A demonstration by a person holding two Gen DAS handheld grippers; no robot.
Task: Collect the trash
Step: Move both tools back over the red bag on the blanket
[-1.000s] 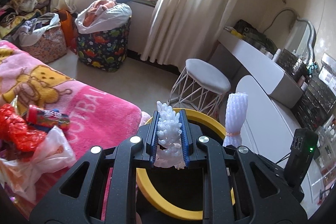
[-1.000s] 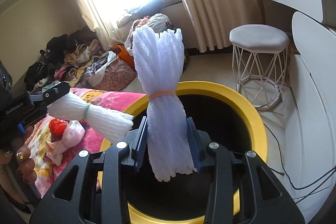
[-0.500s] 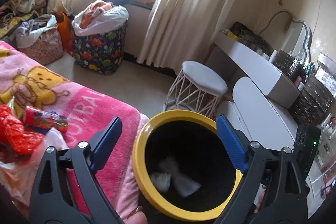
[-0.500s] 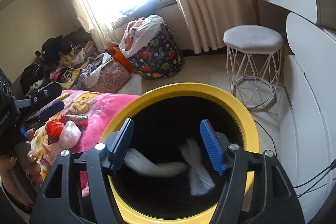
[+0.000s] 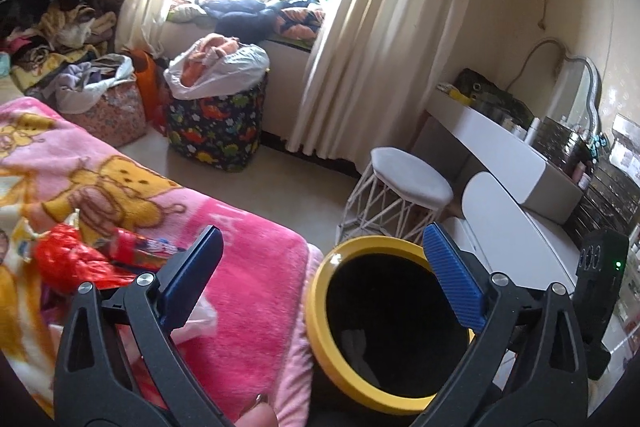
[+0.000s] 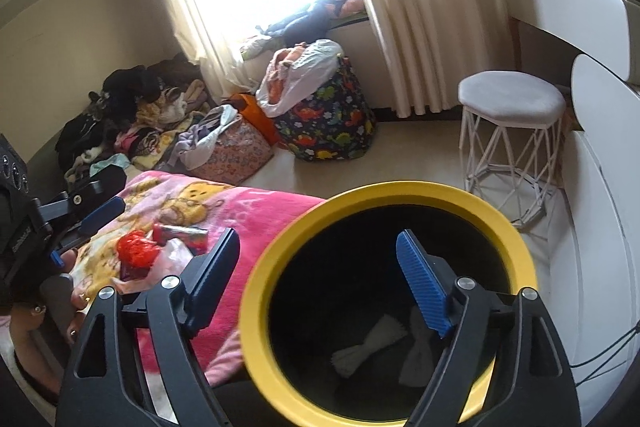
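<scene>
A black bin with a yellow rim (image 5: pixel 320 291) (image 6: pixel 360 197) stands beside the pink blanket (image 5: pixel 256 267) (image 6: pixel 280 203). Two white foam net bundles (image 6: pixel 372 343) lie at its bottom. My left gripper (image 5: pixel 320 263) hangs above the bin's left edge, its jaws opening wide with nothing between them. My right gripper (image 6: pixel 318 259) is over the bin mouth, jaws also opening and empty. On the blanket lie a red crumpled wrapper (image 5: pixel 68 259) (image 6: pixel 136 249), a red snack tube (image 5: pixel 140 247) (image 6: pixel 182 233) and a clear plastic bag (image 5: pixel 200 315) (image 6: pixel 176 255).
A white wire stool (image 5: pixel 404 183) (image 6: pixel 512 107) stands behind the bin. A white dressing table (image 5: pixel 500 143) runs along the right. Laundry bags (image 5: pixel 216 119) and clothes piles (image 6: pixel 132 115) sit under the curtained window. A hand (image 6: pixel 60 291) holds the left gripper.
Both grippers let go of their foam net bundles, which dropped into the bin. Both sets of jaws spread wide, and both grippers drew back and up from the bin.
</scene>
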